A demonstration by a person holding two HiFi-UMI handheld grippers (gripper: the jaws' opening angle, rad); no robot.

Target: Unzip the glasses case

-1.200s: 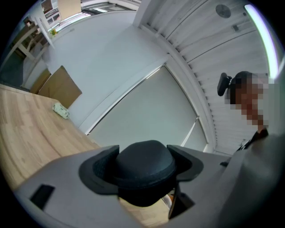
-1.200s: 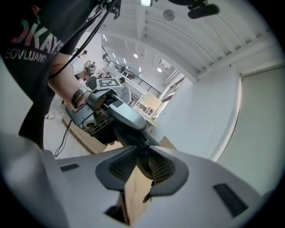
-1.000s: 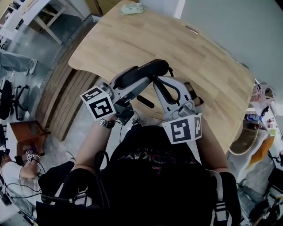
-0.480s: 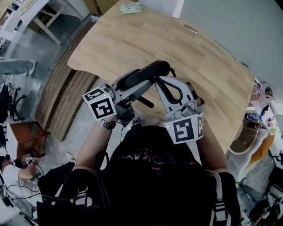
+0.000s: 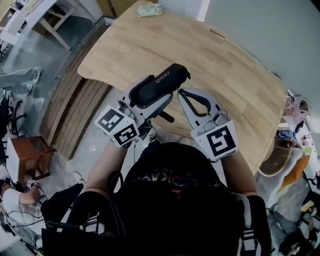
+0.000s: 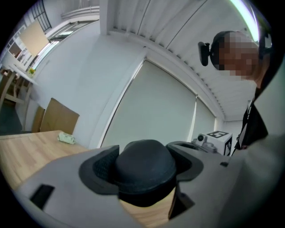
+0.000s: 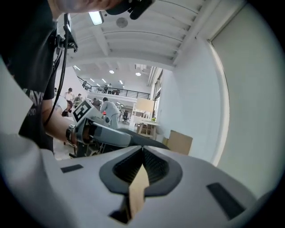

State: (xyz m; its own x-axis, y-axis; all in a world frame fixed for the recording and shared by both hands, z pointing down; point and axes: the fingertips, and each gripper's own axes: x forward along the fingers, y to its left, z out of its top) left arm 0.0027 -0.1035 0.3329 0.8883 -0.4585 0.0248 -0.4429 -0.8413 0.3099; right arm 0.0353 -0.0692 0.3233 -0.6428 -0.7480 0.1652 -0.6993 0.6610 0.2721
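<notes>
A pale wooden bench (image 5: 165, 45) is stretching away across the head view. Its top is showing lengthwise grain in joined strips, and its corners are curving round rather than ending square. Its right-hand long edge is running close beside a plain grey wall (image 5: 260, 30). A small pale green packet (image 5: 149, 10) is lying flat on the top at the far corner, near the edge. What kind of packet it is cannot be made out at this size. The left gripper view is showing the same packet resting on the wood.
</notes>
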